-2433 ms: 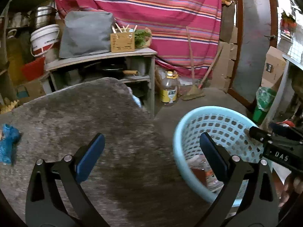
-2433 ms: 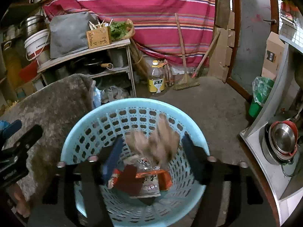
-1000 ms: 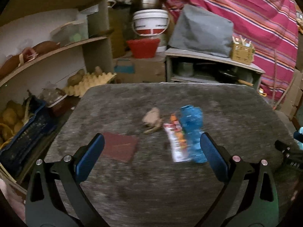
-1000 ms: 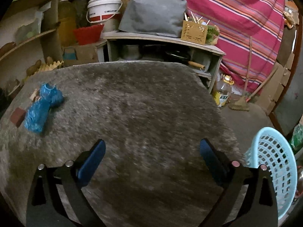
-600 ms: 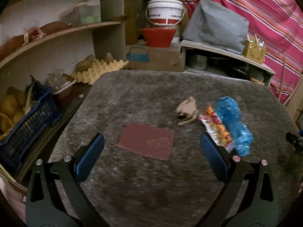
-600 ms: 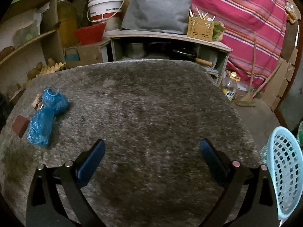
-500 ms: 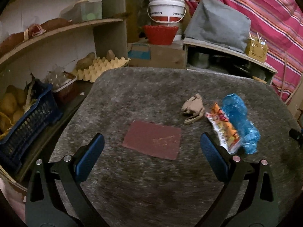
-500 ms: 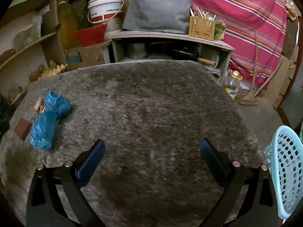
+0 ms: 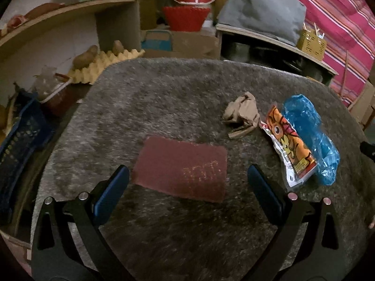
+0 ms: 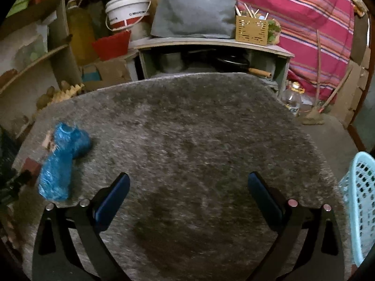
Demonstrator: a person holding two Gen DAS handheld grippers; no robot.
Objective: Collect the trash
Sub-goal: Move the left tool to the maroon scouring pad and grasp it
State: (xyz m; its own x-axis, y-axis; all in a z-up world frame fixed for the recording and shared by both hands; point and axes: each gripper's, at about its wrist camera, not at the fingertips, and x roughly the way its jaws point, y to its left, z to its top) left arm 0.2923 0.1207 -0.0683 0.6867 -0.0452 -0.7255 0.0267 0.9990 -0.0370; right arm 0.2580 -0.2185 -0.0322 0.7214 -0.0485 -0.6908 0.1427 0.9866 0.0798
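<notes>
Trash litters a grey rug (image 9: 187, 98): maroon card (image 9: 180, 167) between the wide-spread, empty left gripper (image 9: 188, 182), snack wrapper (image 9: 289, 145) beside blue bag (image 9: 309, 133); right gripper (image 10: 188, 185) gapes empty near basket (image 10: 358, 201).

Dim, warm indoor light, soft motion blur throughout, heavy fisheye bending and black vignetting at the edges.

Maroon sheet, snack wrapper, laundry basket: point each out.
maroon sheet (image 9: 180, 166), left wrist view, middle of its flat face.
snack wrapper (image 9: 289, 145), left wrist view, orange printed front.
laundry basket (image 10: 359, 201), right wrist view, perforated side wall.
</notes>
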